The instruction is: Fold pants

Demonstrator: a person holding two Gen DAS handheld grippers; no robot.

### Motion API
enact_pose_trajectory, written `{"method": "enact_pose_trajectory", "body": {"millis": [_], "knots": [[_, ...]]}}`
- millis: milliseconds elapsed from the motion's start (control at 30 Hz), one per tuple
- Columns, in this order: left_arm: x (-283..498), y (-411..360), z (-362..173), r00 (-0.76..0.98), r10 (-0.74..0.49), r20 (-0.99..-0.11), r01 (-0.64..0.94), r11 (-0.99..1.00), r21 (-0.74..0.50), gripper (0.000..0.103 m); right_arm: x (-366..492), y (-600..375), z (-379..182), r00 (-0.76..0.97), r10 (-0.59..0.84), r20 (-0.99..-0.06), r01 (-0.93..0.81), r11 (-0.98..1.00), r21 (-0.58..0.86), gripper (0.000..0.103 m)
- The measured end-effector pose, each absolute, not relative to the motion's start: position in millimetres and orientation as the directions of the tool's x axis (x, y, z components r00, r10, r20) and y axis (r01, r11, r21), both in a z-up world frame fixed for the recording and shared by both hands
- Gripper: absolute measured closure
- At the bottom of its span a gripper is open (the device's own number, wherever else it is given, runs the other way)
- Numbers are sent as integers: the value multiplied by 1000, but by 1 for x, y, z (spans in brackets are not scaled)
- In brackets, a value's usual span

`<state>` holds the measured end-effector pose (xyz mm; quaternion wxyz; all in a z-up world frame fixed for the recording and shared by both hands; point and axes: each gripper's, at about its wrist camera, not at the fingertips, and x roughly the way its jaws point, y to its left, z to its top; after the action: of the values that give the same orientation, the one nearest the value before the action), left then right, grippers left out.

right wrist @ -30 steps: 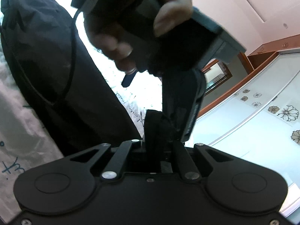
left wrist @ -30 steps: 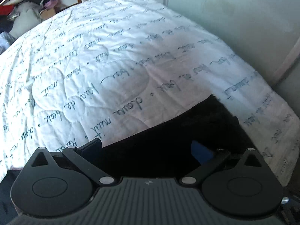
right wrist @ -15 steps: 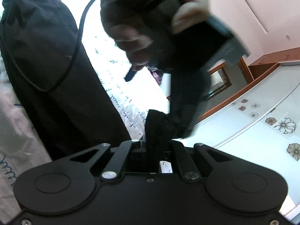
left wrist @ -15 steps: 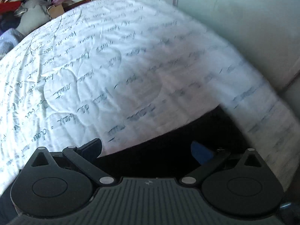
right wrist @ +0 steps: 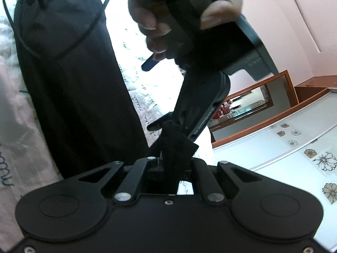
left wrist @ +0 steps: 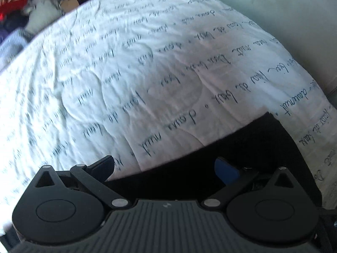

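The white bedspread (left wrist: 147, 67) carried repeated lines of dark cursive script across its whole surface. In the left wrist view the script appeared upside down; most of it was blurred and could not be made out with certainty (one word near the lower centre seemed to read "nuit"). In the right wrist view the same script showed only as small fragments, none legible.

The other handheld gripper body (right wrist: 202, 113) bore a line of white lettering along its edge. It appeared to begin "Gen" and end "AI"; the middle letters were too small to confirm.
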<state>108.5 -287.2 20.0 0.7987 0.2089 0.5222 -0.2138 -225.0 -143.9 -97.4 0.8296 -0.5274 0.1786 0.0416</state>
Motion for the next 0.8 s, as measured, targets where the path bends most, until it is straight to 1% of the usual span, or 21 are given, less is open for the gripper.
{"method": "enact_pose_trajectory", "body": {"millis": [33,100,200,267,333,433,533,600,733,800], "knots": [[110,-290,21,359,-114,-926,563,818,117,0,-225,-143,-98,933,-124,-337,-255,431,-866,101],[114,-291,23,328,-113,-938,553,828,94,0,-226,-141,-97,935,-130,-329,-248,419,-873,101],[124,-289,21,216,-148,-965,517,856,-15,0,-230,-138,-98,936,-130,-326,-247,415,-875,101],[127,-286,18,180,-175,-968,485,872,-67,0,-231,-137,-98,938,-132,-321,-238,425,-873,101],[129,-284,14,146,-172,-974,475,876,-84,0,-228,-140,-97,935,-142,-324,-237,429,-871,101],[134,-278,12,141,-168,-976,445,891,-89,0,-228,-141,-97,935,-138,-327,-241,431,-870,101],[136,-272,7,107,-195,-975,430,893,-131,0,-224,-142,-95,935,-138,-325,-241,425,-873,101],[135,-273,3,96,-184,-978,428,895,-126,0,-221,-142,-94,935,-136,-329,-245,424,-872,101],[130,-274,5,174,-200,-964,461,882,-100,0,-219,-140,-94,933,-132,-334,-253,418,-872,101],[132,-272,5,177,-218,-960,463,879,-115,0,-219,-141,-94,933,-134,-333,-251,419,-873,101]]}}
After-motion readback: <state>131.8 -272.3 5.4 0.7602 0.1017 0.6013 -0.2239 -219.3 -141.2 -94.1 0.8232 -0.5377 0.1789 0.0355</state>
